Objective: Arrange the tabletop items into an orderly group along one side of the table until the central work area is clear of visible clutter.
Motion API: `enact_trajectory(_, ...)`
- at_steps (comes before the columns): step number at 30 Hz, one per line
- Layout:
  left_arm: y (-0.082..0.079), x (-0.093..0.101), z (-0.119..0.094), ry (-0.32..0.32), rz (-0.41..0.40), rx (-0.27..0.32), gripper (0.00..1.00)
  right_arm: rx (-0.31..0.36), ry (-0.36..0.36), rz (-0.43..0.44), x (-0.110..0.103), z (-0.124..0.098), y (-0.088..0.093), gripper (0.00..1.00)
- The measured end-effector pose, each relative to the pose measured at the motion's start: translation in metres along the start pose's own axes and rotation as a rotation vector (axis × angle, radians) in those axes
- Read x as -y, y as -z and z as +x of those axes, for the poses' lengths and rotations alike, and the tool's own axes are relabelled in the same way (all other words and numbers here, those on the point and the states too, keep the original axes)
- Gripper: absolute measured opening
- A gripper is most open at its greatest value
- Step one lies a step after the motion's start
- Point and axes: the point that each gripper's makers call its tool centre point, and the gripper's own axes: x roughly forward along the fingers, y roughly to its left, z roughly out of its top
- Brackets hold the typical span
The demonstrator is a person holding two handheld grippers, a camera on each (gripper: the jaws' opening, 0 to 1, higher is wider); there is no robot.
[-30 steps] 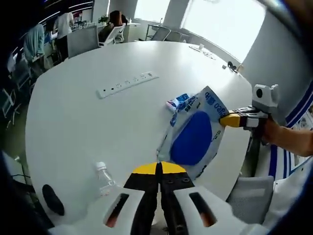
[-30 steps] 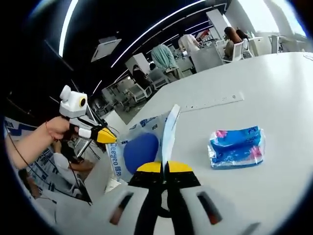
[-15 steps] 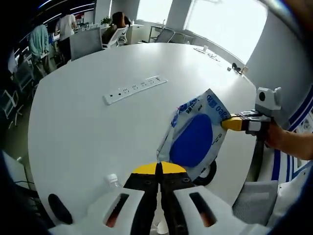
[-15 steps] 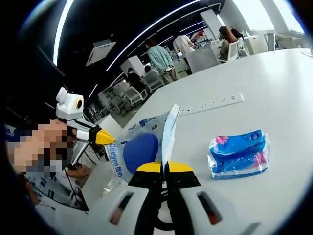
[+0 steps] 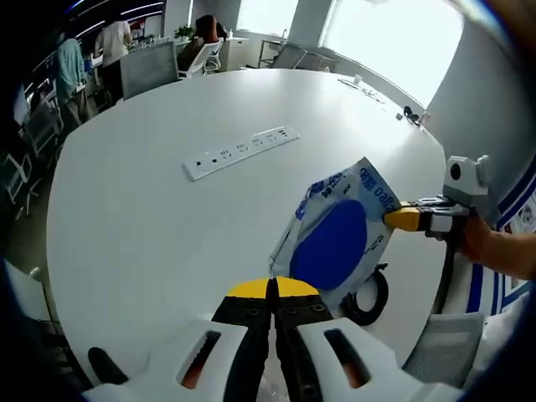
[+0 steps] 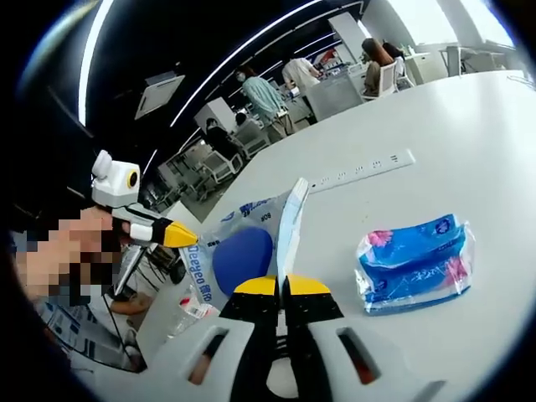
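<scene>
Here both grippers hold one white bag with a blue oval (image 5: 339, 243) off the white counter (image 5: 151, 226): the left gripper (image 5: 273, 289) has its fingers closed on the bag's near edge, the right gripper (image 6: 282, 286) pinches the opposite edge. A blue tissue pack (image 6: 416, 262) lies right of the bag, a power strip (image 5: 241, 152) farther off.
</scene>
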Motion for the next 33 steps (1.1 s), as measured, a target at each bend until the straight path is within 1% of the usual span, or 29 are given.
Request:
enact_trajectory(7, -0.004, -0.013, 0.017, 0.006, -0.001, -0.009, 0.00, -0.006, 0.025, 0.026, 0.012, 0.012, 0.003, 0.00)
enact_trajectory(13, -0.001, -0.020, 0.029, 0.008, 0.005, -0.034, 0.00, -0.020, 0.035, 0.039, 0.018, 0.021, 0.010, 0.00)
enact_trajectory(16, -0.002, -0.025, 0.037, 0.012, 0.008, -0.046, 0.00, -0.021, 0.041, 0.071, 0.024, 0.024, 0.014, 0.00)
enact_trajectory(26, 0.002, -0.026, 0.053, 0.020, 0.013, -0.078, 0.00, -0.032, 0.059, 0.096, 0.037, 0.033, 0.022, 0.00)
enact_trajectory(33, 0.008, -0.027, 0.063, 0.031, 0.013, -0.099, 0.00, -0.042, 0.067, 0.113, 0.044, 0.038, 0.030, 0.00)
